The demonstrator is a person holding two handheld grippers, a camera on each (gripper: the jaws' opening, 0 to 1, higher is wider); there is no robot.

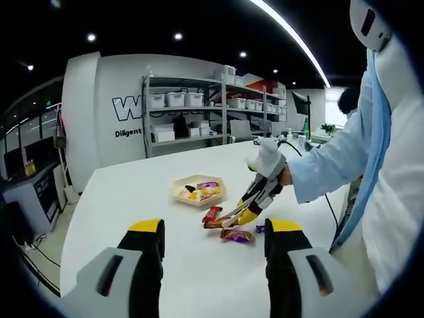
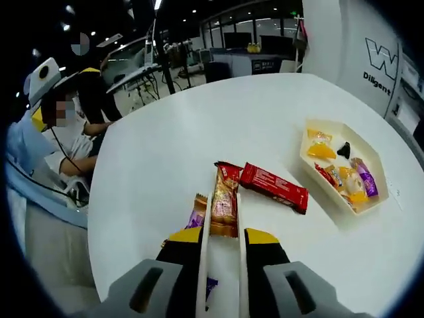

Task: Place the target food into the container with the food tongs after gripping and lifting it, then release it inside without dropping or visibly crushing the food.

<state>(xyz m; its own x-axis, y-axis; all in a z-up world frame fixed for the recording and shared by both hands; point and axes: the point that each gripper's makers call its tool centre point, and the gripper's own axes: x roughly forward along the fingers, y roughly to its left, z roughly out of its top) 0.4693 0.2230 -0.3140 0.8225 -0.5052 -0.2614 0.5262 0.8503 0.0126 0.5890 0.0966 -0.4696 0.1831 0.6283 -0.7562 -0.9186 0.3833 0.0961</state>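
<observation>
Right fingers (image 2: 224, 242) clamp tongs (image 2: 224, 265) astride snack bar (image 2: 224, 202), left fingers (image 1: 213, 242) spread, empty

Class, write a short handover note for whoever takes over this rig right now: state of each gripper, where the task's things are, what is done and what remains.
Left gripper: open, holds nothing, above the white table.
Right gripper: shut on the food tongs, whose tips straddle a brown snack packet lying on the table.
A red snack bar lies beside it; a purple packet on its other side.
Container: already holds several snacks.
Done: tongs lined up on the packet.
Left: grip gently, lift, carry to the container, release inside.
</observation>
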